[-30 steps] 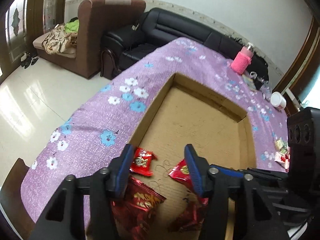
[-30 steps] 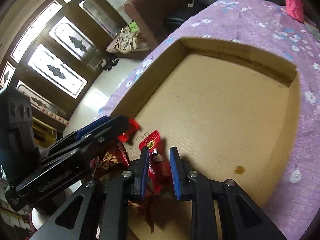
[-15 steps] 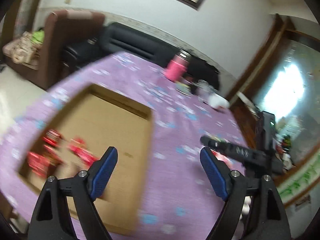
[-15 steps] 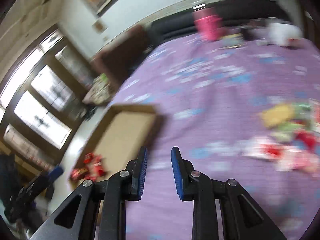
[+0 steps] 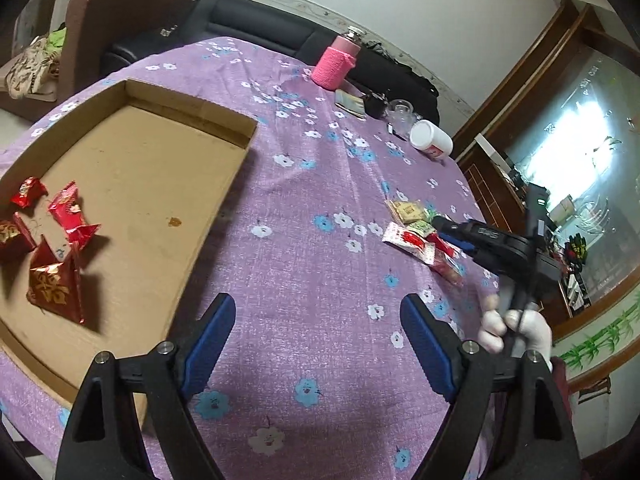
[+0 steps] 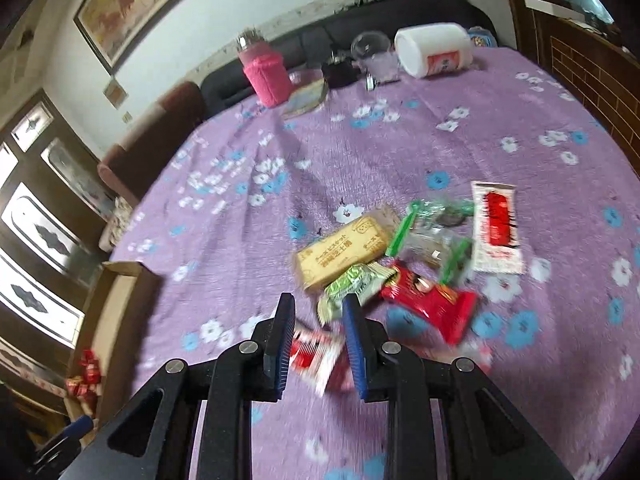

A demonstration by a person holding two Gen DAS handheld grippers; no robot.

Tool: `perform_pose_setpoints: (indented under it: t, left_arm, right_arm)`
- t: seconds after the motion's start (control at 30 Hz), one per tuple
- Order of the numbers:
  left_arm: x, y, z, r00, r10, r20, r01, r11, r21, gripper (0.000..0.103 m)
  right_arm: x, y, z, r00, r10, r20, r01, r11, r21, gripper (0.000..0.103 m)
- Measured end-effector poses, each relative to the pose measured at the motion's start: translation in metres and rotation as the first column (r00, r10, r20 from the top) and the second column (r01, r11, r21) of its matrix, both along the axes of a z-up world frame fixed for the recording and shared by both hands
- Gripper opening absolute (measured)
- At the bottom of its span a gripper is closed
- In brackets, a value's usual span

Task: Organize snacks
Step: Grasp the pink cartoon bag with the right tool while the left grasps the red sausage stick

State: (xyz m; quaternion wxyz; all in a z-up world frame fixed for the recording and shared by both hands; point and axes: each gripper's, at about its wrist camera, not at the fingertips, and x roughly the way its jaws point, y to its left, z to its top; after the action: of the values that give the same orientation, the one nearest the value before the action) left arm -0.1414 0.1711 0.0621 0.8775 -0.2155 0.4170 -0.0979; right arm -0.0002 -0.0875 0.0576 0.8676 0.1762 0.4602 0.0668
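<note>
My right gripper [image 6: 318, 334], nearly closed and empty, hovers over the snack pile [image 6: 404, 256], well apart from the cardboard tray [image 5: 160, 184]. My left gripper [image 5: 318, 334] gapes empty beside the tray. Narrow jaws could scatter the overlapping packets.

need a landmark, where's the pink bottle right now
The pink bottle stands upright at the table's far edge by the black sofa, left of the white jar lying on its side.
</note>
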Motion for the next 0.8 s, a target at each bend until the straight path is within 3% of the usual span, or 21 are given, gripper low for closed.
perform_pose_setpoints:
  t: [0.07,0.13,0.2,0.27,0.33,0.4,0.47,0.67,0.77,0.8]
  left_arm:
    - [-0.001,0.004,0.0,1.0,0.012,0.0,-0.012,1.0,0.0,0.084]
    - [0.0,0.006,-0.001,1.0,0.02,-0.002,-0.02,1.0,0.0,0.084]
    - [0.002,0.006,-0.003,1.0,0.019,-0.008,-0.019,1.0,0.0,0.084]
    - [0.005,0.004,-0.006,1.0,0.006,-0.016,-0.006,1.0,-0.008,0.084]
    - [0.007,0.0,-0.009,1.0,-0.011,-0.02,0.011,1.0,-0.006,0.084]
    - [0.008,-0.005,-0.013,0.999,-0.039,-0.025,0.039,0.999,-0.008,0.084]
    - [0.007,-0.011,-0.015,0.998,-0.061,-0.022,0.061,0.998,-0.001,0.084]
    - [0.009,-0.02,-0.02,0.996,-0.089,-0.022,0.089,0.995,0.037,0.084]
    - [0.012,-0.019,-0.021,0.996,-0.08,-0.028,0.082,0.996,0.047,0.084]
    - [0.013,-0.018,-0.022,0.997,-0.076,-0.029,0.078,0.996,0.049,0.084]
  right_arm:
    - [0.007,0.005,-0.015,0.997,0.035,-0.062,-0.032,0.998,0.054,0.026]
    - [0.004,0.018,-0.024,0.987,0.129,-0.101,-0.109,0.978,0.179,0.029]
    - [-0.006,0.038,-0.023,0.954,0.279,-0.106,-0.235,0.92,0.313,0.029]
    - [-0.019,0.04,-0.005,0.951,0.305,-0.045,-0.279,0.913,0.296,0.029]
    - [-0.029,0.023,0.014,0.971,0.238,0.013,-0.235,0.945,0.225,0.034]
    - [-0.035,0.001,0.026,0.989,0.138,0.044,-0.141,0.987,0.074,0.052]
    - [-0.036,-0.023,0.024,0.997,0.068,0.022,-0.068,0.997,0.02,0.054]
    - [-0.055,-0.062,0.005,0.993,-0.096,-0.069,0.103,0.99,0.099,0.054]
    - [-0.063,-0.063,0.0,0.987,-0.125,-0.101,0.139,0.98,0.141,0.056]
    - [-0.065,-0.067,-0.005,0.982,-0.144,-0.125,0.166,0.967,0.192,0.056]
